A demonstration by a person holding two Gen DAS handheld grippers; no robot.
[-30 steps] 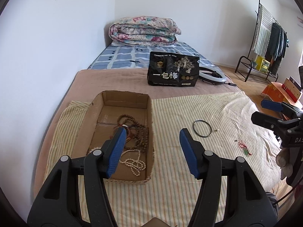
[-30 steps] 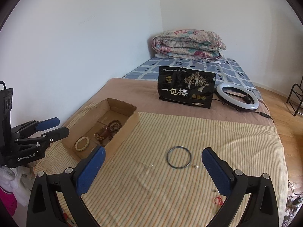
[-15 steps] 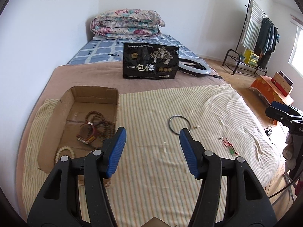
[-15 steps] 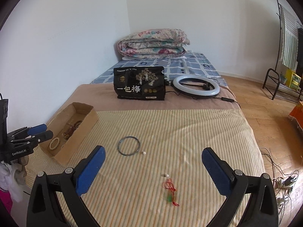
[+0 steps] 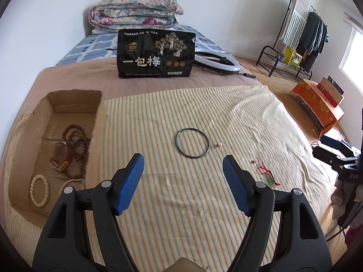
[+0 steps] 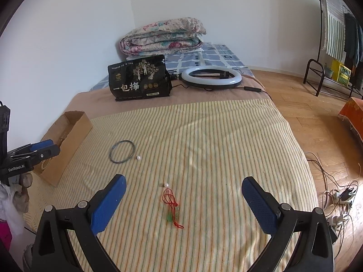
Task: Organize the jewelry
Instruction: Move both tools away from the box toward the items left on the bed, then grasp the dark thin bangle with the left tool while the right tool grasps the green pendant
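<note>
Left gripper (image 5: pixel 183 161): jaws apart and empty; they have just been opening wider. Aimed down over the striped cloth (image 5: pixel 181 215), short of the dark bangle (image 5: pixel 192 142).
Right gripper (image 6: pixel 183 183): jaws wide apart, nothing between the pads; red cord with green pendant (image 6: pixel 172 208) lies on the cloth between them, untouched.
Loose pieces: bangle flat on cloth; one pearl (image 6: pixel 138 157) just beside it; a second pearl (image 6: pixel 167 184) at the head of the red cord.
Cardboard box (image 5: pixel 74 100): at the left edge of the cloth; holds brown bead strands (image 5: pixel 77 145) and a white bead bracelet (image 5: pixel 40 190).
Progress (judgement): part sorted; bangle, pearls and cord not yet boxed.
Risk 1: bangle is thin and flat on soft cloth; pads may pinch fabric or skid off it.
Risk 2: pearls are tiny and round; a nudge could roll them away.
Risk 3: cord may snag and drag its pearl along.
Left view only: box contents.
Right view only: cord loops and both pearls clear; box seen from outside, contents mostly hidden.
</note>
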